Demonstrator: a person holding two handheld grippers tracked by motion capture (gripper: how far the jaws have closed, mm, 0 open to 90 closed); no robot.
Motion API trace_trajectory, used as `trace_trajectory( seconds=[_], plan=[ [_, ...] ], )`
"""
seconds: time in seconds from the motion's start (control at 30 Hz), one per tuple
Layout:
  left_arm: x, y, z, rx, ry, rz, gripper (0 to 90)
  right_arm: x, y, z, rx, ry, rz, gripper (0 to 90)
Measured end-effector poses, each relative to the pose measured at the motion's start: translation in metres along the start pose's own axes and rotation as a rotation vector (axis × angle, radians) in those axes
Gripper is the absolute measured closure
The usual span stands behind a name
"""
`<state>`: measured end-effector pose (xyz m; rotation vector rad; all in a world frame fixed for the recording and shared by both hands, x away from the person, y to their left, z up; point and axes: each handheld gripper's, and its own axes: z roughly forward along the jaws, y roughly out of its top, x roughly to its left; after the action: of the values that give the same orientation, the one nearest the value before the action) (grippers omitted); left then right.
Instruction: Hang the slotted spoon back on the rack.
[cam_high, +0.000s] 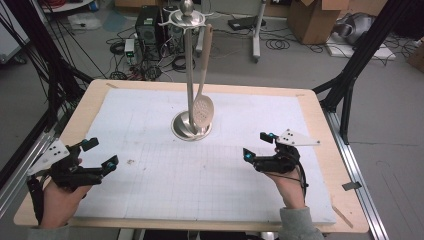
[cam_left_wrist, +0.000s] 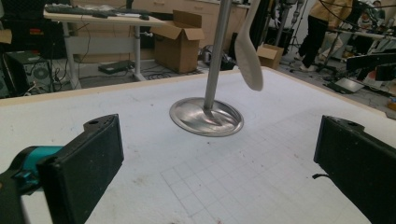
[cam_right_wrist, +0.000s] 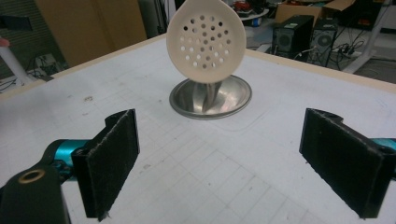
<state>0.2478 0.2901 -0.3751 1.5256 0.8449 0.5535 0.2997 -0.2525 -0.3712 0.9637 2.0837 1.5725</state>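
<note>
Skimmer (cam_high: 203, 109), hanging upright, perforated head down

Far ahead between the jaws stands an open cardboard box (cam_left_wrist: 180, 42); beyond the left jaw, a desk (cam_left_wrist: 100, 19) bearing perhaps a keyboard (cam_left_wrist: 70, 9)
</note>
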Motion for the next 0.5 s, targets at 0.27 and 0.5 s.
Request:
trace_trajectory(
  seconds=[0.27, 0.5],
  plan=[
    [0.001, -0.001, -0.001, 0.005, 0.004, -0.003, 1.9, -0.005, -0.011, -0.009, 0.002, -0.019, 0.022, 10.9],
    [0.003, -0.002, -0.002, 0.008, 0.013, -0.005, 1.9, -0.012, -0.017, -0.016, -0.011, -0.039, 0.048, 11.0]
  ],
)
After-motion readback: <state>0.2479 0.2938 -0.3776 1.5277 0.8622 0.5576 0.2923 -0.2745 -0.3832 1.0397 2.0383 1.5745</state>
